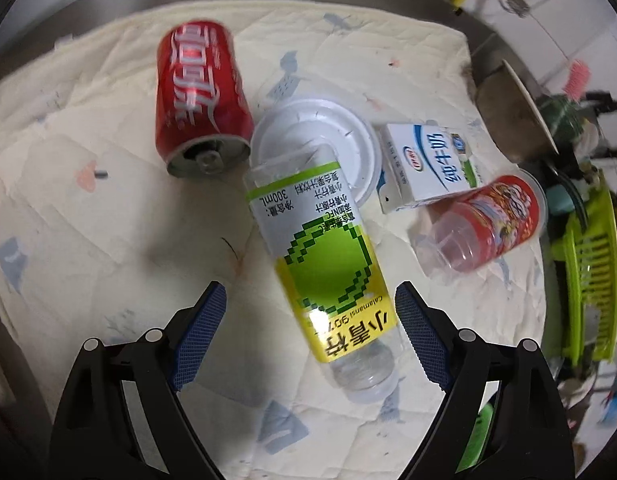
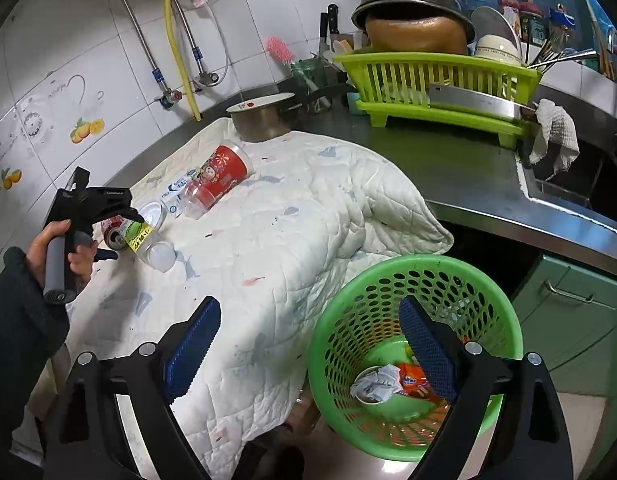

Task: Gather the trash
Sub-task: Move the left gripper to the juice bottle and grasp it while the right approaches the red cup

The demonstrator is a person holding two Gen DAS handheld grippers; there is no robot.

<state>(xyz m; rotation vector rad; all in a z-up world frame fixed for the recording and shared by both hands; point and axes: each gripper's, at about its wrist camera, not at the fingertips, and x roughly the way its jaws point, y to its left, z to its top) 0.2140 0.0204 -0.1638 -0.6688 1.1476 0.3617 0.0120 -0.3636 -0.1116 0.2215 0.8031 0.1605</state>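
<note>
Clear plastic under a green-and-yellow label: through the left wrist view I count one lime-juice bottle [image 1: 324,264] lying between my left gripper [image 1: 310,308]'s spread fingers, not yet gripped. Also on the white quilted cloth [image 1: 108,220] over the table: one red cola can [image 1: 200,96], one white plastic lid [image 1: 320,140], one white milk carton [image 1: 424,164], one clear red-printed cup [image 1: 484,224].

Through the right wrist view, my right gripper [image 2: 310,338] hangs spread and empty above one green perforated basket [image 2: 488,308], holding two scraps. I judge five pieces remain.
</note>
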